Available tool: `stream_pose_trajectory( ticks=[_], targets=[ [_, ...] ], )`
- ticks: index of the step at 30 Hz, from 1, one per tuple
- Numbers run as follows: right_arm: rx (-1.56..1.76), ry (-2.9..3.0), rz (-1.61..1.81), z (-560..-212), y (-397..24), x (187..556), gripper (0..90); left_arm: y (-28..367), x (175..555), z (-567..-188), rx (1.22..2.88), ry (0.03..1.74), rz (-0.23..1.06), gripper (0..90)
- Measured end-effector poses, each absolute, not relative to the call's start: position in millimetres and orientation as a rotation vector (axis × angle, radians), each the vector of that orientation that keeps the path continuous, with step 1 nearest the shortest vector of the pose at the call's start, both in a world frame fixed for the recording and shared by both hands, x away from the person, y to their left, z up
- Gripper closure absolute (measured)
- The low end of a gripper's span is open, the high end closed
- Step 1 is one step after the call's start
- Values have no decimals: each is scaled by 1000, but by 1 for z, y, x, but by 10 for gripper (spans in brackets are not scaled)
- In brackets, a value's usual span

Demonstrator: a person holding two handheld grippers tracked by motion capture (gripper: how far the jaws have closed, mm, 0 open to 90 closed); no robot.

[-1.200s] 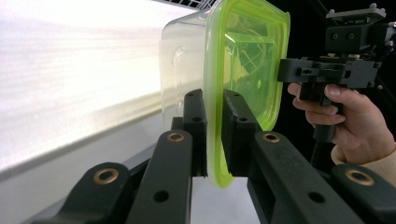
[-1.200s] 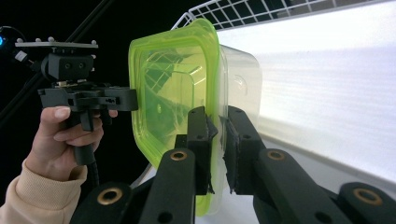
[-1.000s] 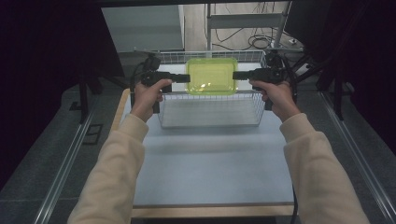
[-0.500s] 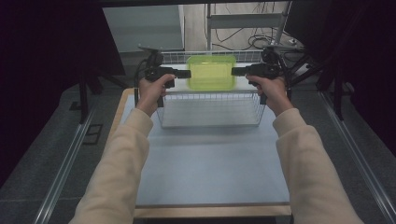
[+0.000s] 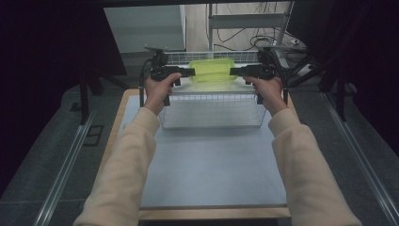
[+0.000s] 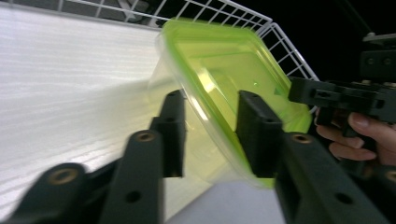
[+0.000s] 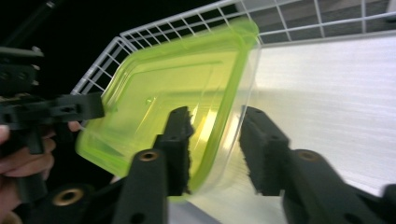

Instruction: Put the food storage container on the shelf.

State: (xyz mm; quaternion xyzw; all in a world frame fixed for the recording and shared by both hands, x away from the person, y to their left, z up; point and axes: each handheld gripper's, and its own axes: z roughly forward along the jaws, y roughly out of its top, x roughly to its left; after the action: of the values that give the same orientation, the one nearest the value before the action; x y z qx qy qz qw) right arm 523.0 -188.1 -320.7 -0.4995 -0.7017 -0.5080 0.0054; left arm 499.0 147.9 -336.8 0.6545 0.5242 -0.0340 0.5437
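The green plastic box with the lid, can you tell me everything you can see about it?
The see-through plastic box with a bright yellow-green lid is roughly rectangular with rounded corners; its lid has a raised rim. It lies at the far end of the white wire basket. The left gripper and right gripper straddle its two ends, and their jaws have just been opening, with gaps showing beside the rim. Through the clear body nothing can be made out inside.

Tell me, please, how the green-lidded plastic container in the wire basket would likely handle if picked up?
The container looks empty and thin-walled, so probably light and slightly flexible. Its glossy lid seems slippery for a claw. It sits low and flat in the wire basket, so tipping seems unlikely.
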Motion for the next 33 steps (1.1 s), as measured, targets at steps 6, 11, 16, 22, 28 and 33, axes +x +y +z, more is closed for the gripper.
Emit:
stream_pose_trajectory(
  ticks=[6,11,16,22,28,33],
  targets=[
    [-1591,-2208,-1616,-317,-193,520,502,151,496,-332,1542,1250,-25,321],
    [-1553,-2206,-1702,-312,-199,509,450,158,487,-326,1548,1232,12,227],
    [-1497,-2242,-1731,-309,-207,496,411,164,465,-321,1570,1188,39,211],
    [-1411,-2308,-1759,-308,-217,472,374,171,434,-322,1597,1143,85,195],
    [-1311,-2413,-1745,-315,-224,445,339,170,399,-330,1650,1099,111,192],
    [-1210,-2517,-1736,-326,-228,417,305,166,374,-343,1663,1050,94,189]
  ],
)
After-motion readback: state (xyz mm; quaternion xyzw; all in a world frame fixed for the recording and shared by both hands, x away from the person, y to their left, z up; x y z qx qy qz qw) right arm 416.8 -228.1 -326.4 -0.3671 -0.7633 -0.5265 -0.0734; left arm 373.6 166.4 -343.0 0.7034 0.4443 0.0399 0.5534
